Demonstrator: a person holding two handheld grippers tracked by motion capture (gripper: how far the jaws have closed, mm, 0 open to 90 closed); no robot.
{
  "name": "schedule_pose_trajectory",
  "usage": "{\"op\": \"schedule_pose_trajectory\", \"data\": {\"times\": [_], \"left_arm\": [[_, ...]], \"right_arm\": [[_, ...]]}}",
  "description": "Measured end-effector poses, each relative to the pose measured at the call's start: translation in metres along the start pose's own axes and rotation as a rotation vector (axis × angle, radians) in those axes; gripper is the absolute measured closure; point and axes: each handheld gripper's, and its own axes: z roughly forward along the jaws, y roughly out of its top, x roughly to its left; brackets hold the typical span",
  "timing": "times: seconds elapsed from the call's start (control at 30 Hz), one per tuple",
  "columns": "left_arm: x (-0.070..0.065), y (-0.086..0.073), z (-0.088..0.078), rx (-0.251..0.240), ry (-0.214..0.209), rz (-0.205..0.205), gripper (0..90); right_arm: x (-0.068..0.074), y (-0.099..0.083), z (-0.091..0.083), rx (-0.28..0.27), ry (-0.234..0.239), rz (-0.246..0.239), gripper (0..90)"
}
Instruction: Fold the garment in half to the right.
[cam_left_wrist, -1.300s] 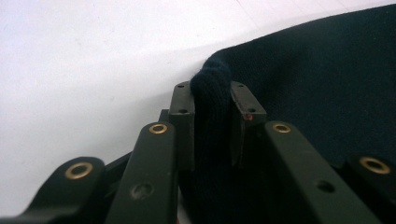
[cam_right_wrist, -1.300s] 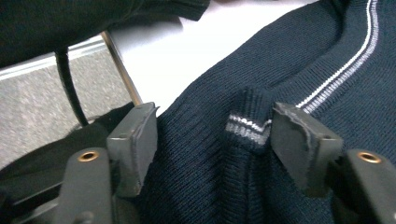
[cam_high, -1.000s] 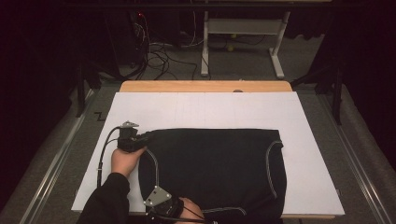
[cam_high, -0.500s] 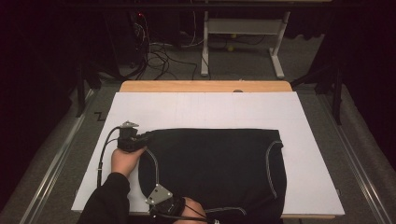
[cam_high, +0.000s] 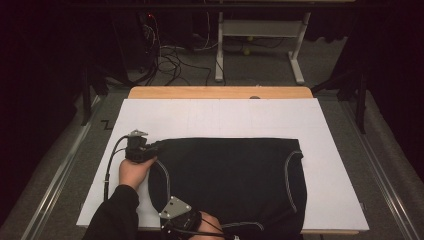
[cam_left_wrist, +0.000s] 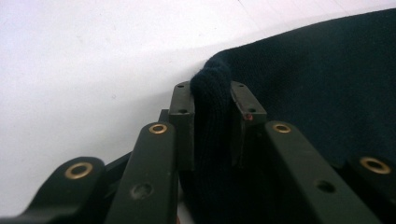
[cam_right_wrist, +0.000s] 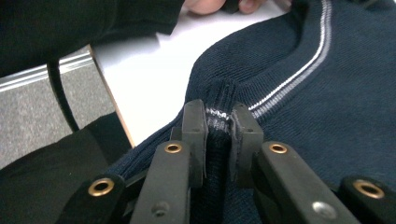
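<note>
- Lying flat on the white sheet (cam_high: 215, 117) of the table, toward its near edge, the dark knit garment (cam_high: 230, 180) is what I am working on, and I should lift both corners together so it stays flat
- My left gripper (cam_left_wrist: 212, 91) is clamped on a bunched fold at the far left corner; I keep this grip firm
- My right gripper (cam_right_wrist: 223, 116) has just been closing and now pinches the striped edge (cam_right_wrist: 280, 91) at the near side; I pull it gently, not sideways
</note>
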Motion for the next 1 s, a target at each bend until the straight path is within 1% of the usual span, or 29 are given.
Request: {"op": "schedule_pose_trajectory", "data": {"times": [0.03,0.07,0.13,0.2,0.27,0.33,0.4,0.43,0.5,0.57,0.6,0.63,0.67,0.7,0.73,0.77,0.83,0.9,0.93,1.0], "left_arm": [[0.000,0.000,0.000,0.000,-0.001,-0.002,69.9],[0.000,0.000,0.000,-0.001,-0.002,-0.002,69.9],[0.001,0.000,0.000,-0.001,-0.004,-0.004,69.9],[0.001,0.000,0.000,-0.001,-0.004,-0.004,69.9],[0.000,0.000,0.000,-0.001,-0.003,-0.002,69.9],[0.000,0.000,0.000,-0.001,-0.001,0.000,69.9],[0.000,0.000,0.000,-0.001,0.000,0.001,69.9],[0.000,0.000,0.000,-0.001,0.000,0.001,69.9],[0.000,0.000,0.000,-0.001,-0.001,0.000,69.9],[0.000,0.000,0.000,-0.001,-0.001,0.000,69.9],[0.000,0.000,0.000,-0.001,0.000,0.000,69.9],[0.000,0.000,0.000,-0.001,0.001,0.001,69.9],[0.000,0.000,0.000,-0.001,0.001,0.002,69.9],[0.000,0.000,0.000,-0.001,0.001,0.002,69.9],[0.000,0.000,0.000,-0.001,0.000,0.001,69.9],[0.000,0.000,0.000,-0.001,0.000,0.001,69.9],[0.000,0.000,0.000,-0.001,0.002,0.003,69.9],[0.000,0.000,0.000,0.000,0.003,0.002,69.9],[-0.001,0.000,0.000,0.000,0.006,0.004,70.0],[-0.001,0.000,0.000,0.001,0.008,0.007,70.2]], "right_arm": [[0.000,0.000,0.001,0.002,0.002,-0.002,79.8],[0.000,0.000,0.002,0.007,0.003,0.008,79.6],[0.000,0.000,0.003,0.015,0.005,-0.003,79.2],[0.001,0.001,0.004,0.026,0.007,-0.003,76.6],[0.003,0.002,0.006,0.030,0.017,-0.001,68.5],[0.006,0.004,0.008,0.033,0.037,-0.003,54.6],[0.010,0.006,0.010,0.035,0.043,-0.008,43.5],[0.013,0.008,0.011,0.031,0.050,-0.009,40.2],[0.018,0.010,0.015,0.030,0.044,-0.022,33.6],[0.023,0.010,0.019,0.041,0.034,-0.036,30.4],[0.025,0.010,0.020,0.047,0.019,-0.047,32.5],[0.026,0.010,0.021,0.046,0.000,-0.060,36.9],[0.026,0.010,0.021,0.043,-0.007,-0.058,39.9],[0.025,0.010,0.020,0.042,-0.008,-0.046,43.3],[0.023,0.010,0.020,0.042,-0.013,-0.042,48.2],[0.022,0.010,0.019,0.044,-0.024,-0.047,51.6],[0.022,0.010,0.019,0.050,-0.033,-0.062,57.2],[0.022,0.010,0.018,0.055,-0.057,-0.092,67.1],[0.021,0.009,0.018,0.056,-0.065,-0.094,71.7],[0.018,0.010,0.017,0.054,-0.056,-0.093,75.6]]}}
